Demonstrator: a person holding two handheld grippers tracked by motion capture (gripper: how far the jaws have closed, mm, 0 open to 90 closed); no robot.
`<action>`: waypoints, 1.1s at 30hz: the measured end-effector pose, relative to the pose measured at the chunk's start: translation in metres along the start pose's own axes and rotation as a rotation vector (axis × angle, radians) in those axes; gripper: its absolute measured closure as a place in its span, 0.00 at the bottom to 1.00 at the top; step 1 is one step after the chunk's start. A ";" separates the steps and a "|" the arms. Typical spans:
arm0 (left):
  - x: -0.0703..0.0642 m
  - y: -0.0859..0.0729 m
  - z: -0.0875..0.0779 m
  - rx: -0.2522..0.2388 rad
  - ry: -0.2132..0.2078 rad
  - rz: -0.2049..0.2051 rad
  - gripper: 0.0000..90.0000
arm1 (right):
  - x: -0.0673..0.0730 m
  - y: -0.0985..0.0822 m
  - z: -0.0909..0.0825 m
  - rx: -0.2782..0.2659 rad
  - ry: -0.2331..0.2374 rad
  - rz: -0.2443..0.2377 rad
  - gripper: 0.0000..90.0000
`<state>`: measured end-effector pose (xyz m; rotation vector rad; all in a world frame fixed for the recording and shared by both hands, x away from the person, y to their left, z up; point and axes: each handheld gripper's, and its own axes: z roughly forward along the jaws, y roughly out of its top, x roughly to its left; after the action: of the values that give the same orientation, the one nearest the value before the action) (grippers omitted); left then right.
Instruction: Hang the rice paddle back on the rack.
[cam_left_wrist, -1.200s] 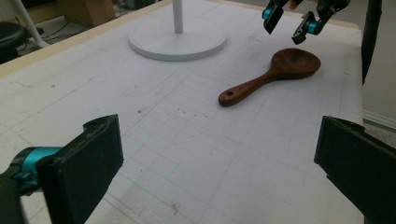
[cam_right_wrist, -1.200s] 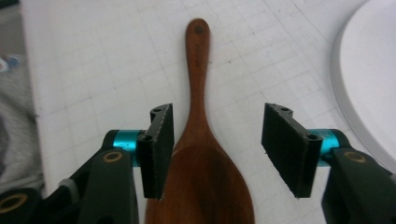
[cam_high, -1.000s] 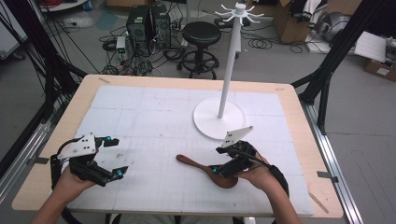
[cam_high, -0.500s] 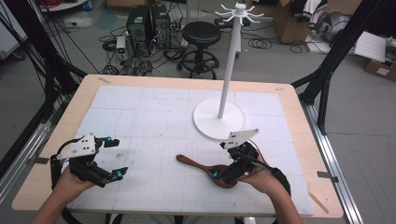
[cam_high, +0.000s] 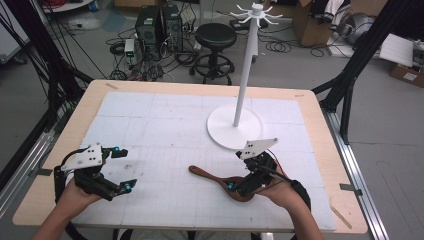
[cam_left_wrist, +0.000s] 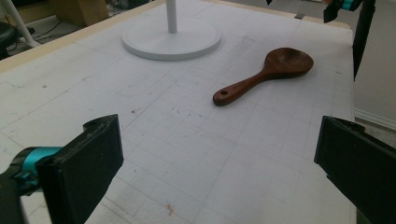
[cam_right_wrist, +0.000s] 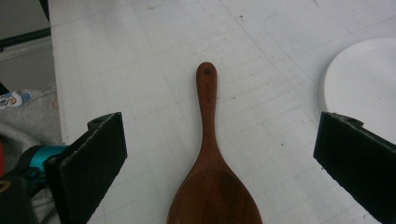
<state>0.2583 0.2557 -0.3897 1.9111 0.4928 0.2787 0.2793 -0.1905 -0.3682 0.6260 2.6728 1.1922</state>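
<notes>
While the dark brown wooden spoon (cam_high: 220, 179) lies flat on the white gridded surface (cam_high: 165, 130), the right tongs (cam_high: 243, 186), just opened wide, straddle its bowl without gripping, the left tongs (cam_high: 121, 170) gape empty, so lifting it to the white hook stand (cam_high: 245, 75) seems left.
</notes>
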 end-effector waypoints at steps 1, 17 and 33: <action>0.000 0.000 0.000 0.000 0.000 0.000 0.02 | -0.001 0.000 0.000 -0.002 -0.006 -0.004 0.02; 0.001 0.001 0.000 -0.004 0.012 -0.002 0.02 | 0.004 0.000 0.001 -0.018 -0.025 -0.016 0.06; 0.000 0.001 0.001 -0.002 0.009 0.001 0.02 | 0.007 0.008 0.019 0.106 -0.010 -0.027 0.03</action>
<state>0.2587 0.2547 -0.3887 1.9094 0.4971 0.2889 0.2807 -0.1699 -0.3746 0.6076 2.7410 1.0437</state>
